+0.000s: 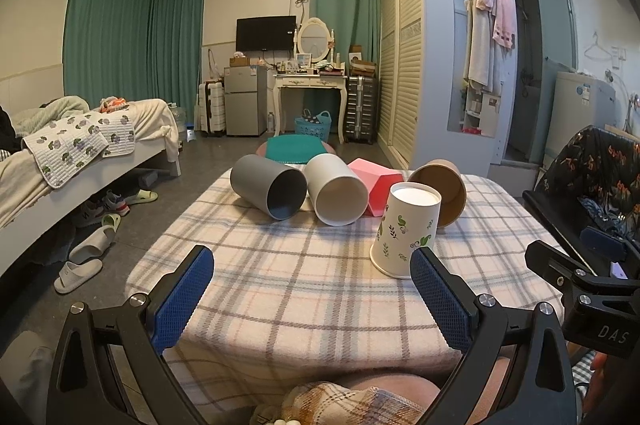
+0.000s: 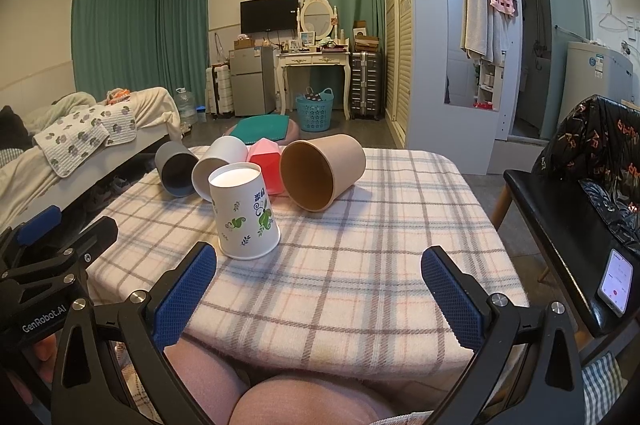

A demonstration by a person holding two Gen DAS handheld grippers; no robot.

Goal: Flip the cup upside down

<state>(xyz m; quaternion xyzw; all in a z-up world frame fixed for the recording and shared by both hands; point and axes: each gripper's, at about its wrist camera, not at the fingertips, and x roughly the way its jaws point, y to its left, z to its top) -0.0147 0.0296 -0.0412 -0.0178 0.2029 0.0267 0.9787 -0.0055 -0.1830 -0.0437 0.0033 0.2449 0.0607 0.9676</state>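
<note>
Item: paper cup (image 1: pixel 405 231) (image 2: pixel 245 211), white with green leaf print; stands upside down, wide mouth on the plaid cloth (image 1: pixel 288 265) (image 2: pixel 360 245) covering the desk, closed base uppermost

Position relative to left claw (image 1: pixel 312 285): ahead and to the right, just beyond the right blue pad (image 1: pixel 438 299); not between the fingers, no contact visible

Position relative to right claw (image 2: pixel 318 289): ahead and to the left, just past the left blue pad (image 2: pixel 186 295); apart from it

Left claw: released, fingers spread wide, grasping nothing, low over the near edge of the desk

Right claw: released, fingers spread wide, grasping nothing, low over the near edge of the desk

Other cups, all lying on their sides behind the paper cup, mouths toward the cameras: grey cup (image 1: pixel 269 190) (image 2: pixel 175 169); white cup (image 1: pixel 336 190) (image 2: pixel 218 167) beside it; pink faceted cup (image 1: pixel 374 187) (image 2: pixel 266 165); brown kraft cup (image 1: pixel 442 191) (image 2: pixel 322 173), nearest the paper cup on its right

Beside the desk, right: black chair (image 2: pixel 560 233) carrying a phone (image 2: pixel 616 281) with lit screen
</note>
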